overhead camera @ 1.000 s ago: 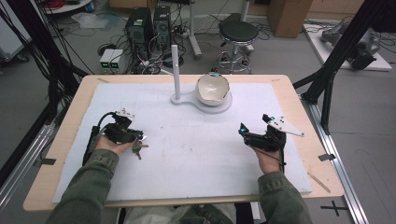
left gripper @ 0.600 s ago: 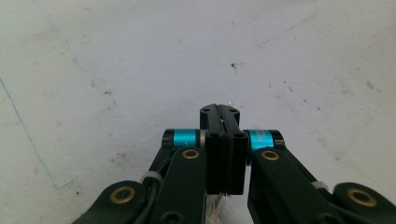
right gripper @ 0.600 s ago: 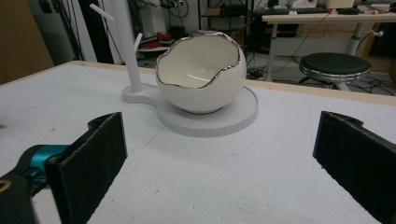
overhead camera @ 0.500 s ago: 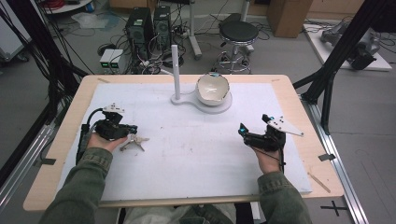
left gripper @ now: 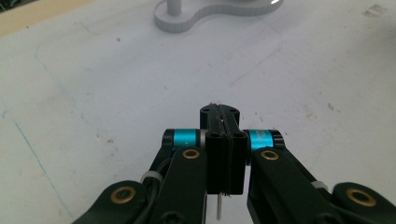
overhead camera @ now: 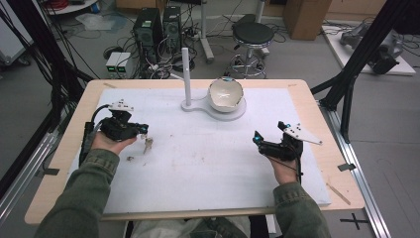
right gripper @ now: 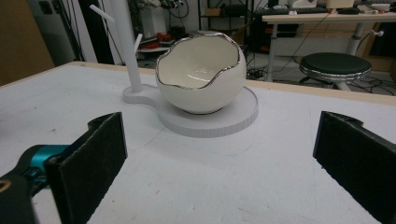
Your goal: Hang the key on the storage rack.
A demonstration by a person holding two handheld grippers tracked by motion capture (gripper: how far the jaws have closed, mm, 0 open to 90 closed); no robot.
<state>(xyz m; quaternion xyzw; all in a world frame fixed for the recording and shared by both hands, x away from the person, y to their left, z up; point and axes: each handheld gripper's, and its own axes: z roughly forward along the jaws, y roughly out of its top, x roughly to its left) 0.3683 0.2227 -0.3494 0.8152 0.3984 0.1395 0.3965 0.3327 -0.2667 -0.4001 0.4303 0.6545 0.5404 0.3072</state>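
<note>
My left gripper [overhead camera: 143, 130] hovers over the left part of the white mat [overhead camera: 208, 163], held in a hand with a green sleeve. Its jaws are shut on a small bunch of keys [overhead camera: 147, 144] that dangles below the tip. In the left gripper view the jaws [left gripper: 219, 116] press flat together and a thin metal piece [left gripper: 218, 211] hangs under them. My right gripper [overhead camera: 257, 141] rests at the right of the mat, open with nothing between its pads [right gripper: 95, 156], and faces the bowl [right gripper: 201, 77].
A white eggshell-shaped bowl [overhead camera: 226, 94] with a silver rim sits on a white stand base [overhead camera: 237, 113] at the back centre. An upright post [overhead camera: 185, 74] with pegs rises beside it. A small dark bit [overhead camera: 130, 158] lies on the mat near the left hand.
The left gripper has lifted and drawn slightly back toward the left, and the keys have come up off the mat with it. The right gripper has stayed put.
</note>
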